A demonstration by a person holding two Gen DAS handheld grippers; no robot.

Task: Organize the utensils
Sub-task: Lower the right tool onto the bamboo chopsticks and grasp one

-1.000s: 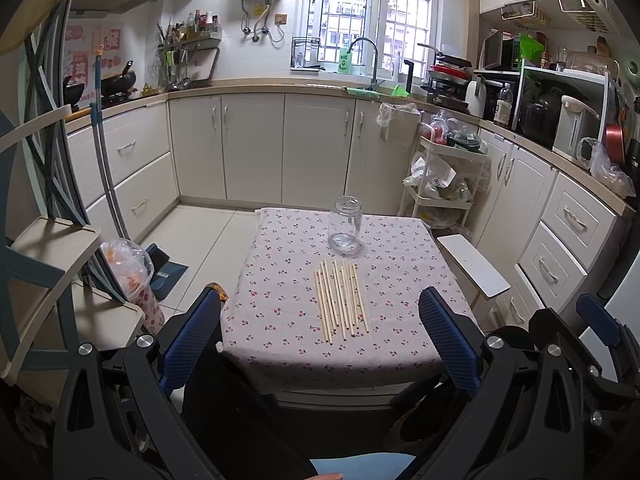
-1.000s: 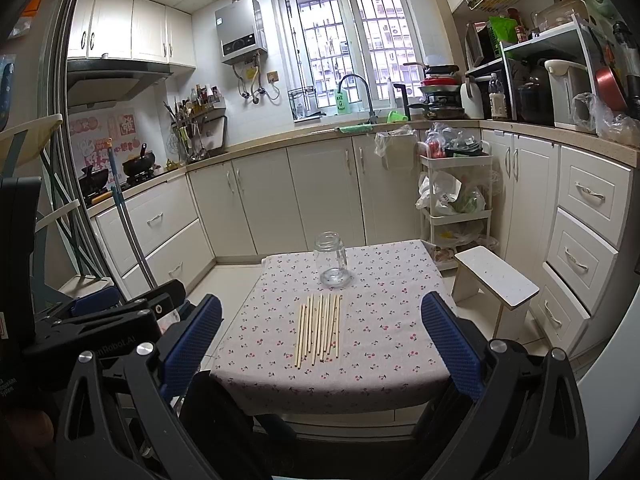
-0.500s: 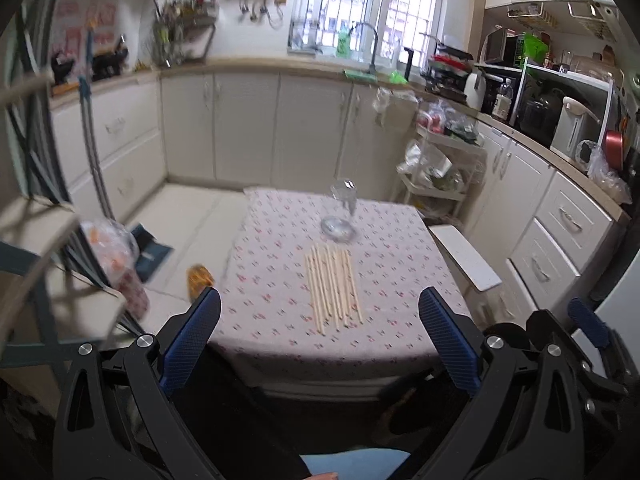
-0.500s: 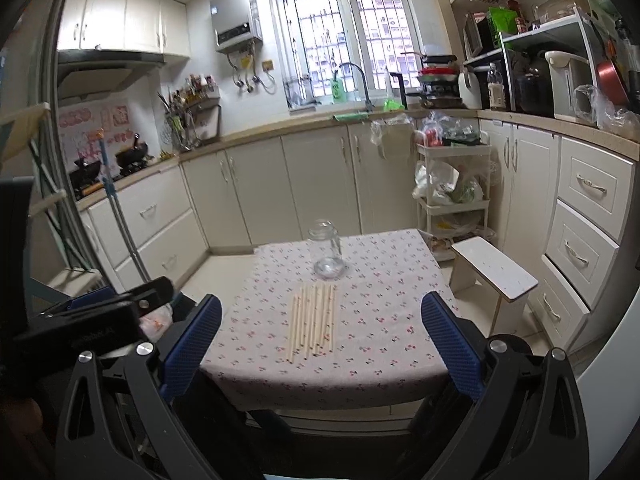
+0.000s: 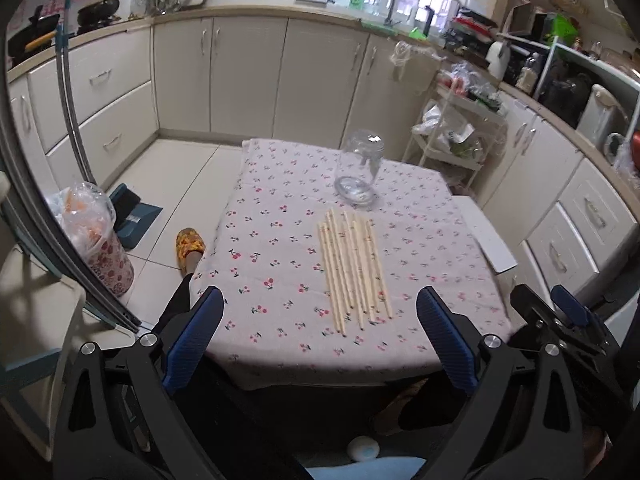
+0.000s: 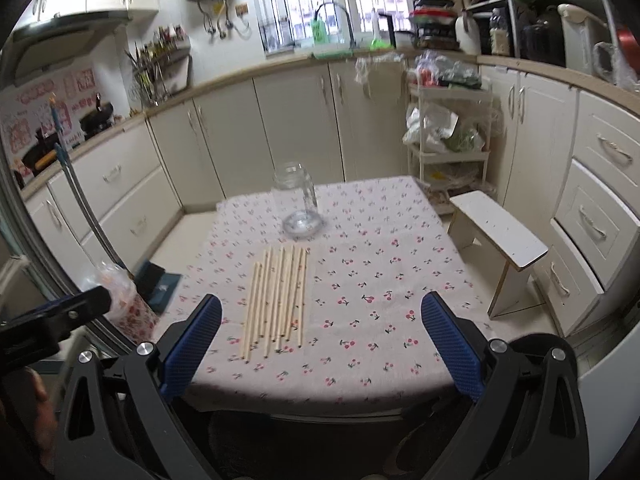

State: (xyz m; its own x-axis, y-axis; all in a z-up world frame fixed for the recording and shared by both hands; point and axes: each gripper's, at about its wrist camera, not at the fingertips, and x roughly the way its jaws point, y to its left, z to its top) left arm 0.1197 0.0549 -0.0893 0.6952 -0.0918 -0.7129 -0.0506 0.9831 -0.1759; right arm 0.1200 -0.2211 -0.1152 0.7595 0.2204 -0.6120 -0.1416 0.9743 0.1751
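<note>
Several wooden chopsticks point(image 5: 354, 268) lie side by side on a table with a cherry-print cloth point(image 5: 280, 248); they also show in the right wrist view point(image 6: 278, 300). An empty clear glass jar point(image 5: 360, 170) stands upright just beyond them, also in the right wrist view point(image 6: 298, 200). My left gripper point(image 5: 320, 320) is open and empty, above the table's near edge. My right gripper point(image 6: 320, 320) is open and empty, also near the front edge, short of the chopsticks.
A white stool point(image 6: 500, 240) stands right of the table. A wire trolley with bags point(image 6: 448, 128) is behind it. Cabinets line the walls. A bagged bin point(image 5: 96, 240), a dustpan point(image 5: 132, 216) and a slippered foot point(image 5: 190, 246) are on the floor at left.
Both grippers have moved forward and tilted down toward the table; the chopsticks and jar look larger and nearer. Both stay open.
</note>
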